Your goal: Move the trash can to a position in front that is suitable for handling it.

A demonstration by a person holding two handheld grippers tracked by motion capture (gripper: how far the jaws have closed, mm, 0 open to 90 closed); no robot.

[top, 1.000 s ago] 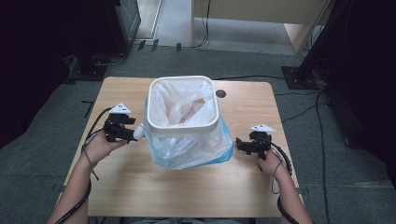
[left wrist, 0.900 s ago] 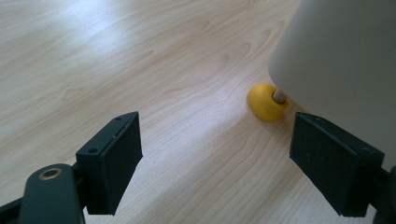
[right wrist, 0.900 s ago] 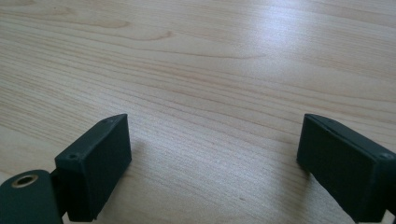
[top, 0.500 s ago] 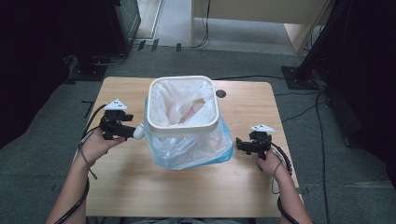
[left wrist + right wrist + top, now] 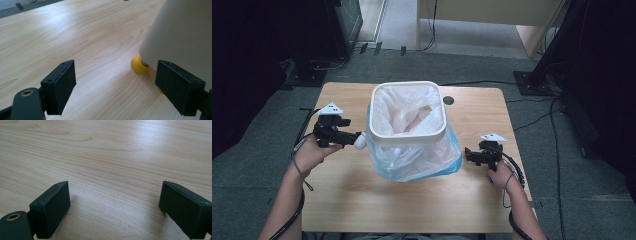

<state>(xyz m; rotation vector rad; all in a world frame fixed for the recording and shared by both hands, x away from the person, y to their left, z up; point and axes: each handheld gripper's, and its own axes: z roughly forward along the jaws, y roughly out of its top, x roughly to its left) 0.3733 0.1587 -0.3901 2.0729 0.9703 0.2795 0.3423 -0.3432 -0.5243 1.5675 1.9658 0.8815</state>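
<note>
The white bin [image 5: 407, 112] with its blue-tinged liner [image 5: 422, 160] stands mid-table [image 5: 337, 200]; my left hand-held gripper [image 5: 349, 136] gapes beside it, my right hand-held gripper [image 5: 469, 155] gapes opposite; I'd pinch liner film below the rim, slowly

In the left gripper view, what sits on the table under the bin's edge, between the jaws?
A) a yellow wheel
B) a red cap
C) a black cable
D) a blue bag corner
A: a small yellow wheel sits on the table at the foot of the white bin, seen between the wide-open jaws of the left gripper.
</note>
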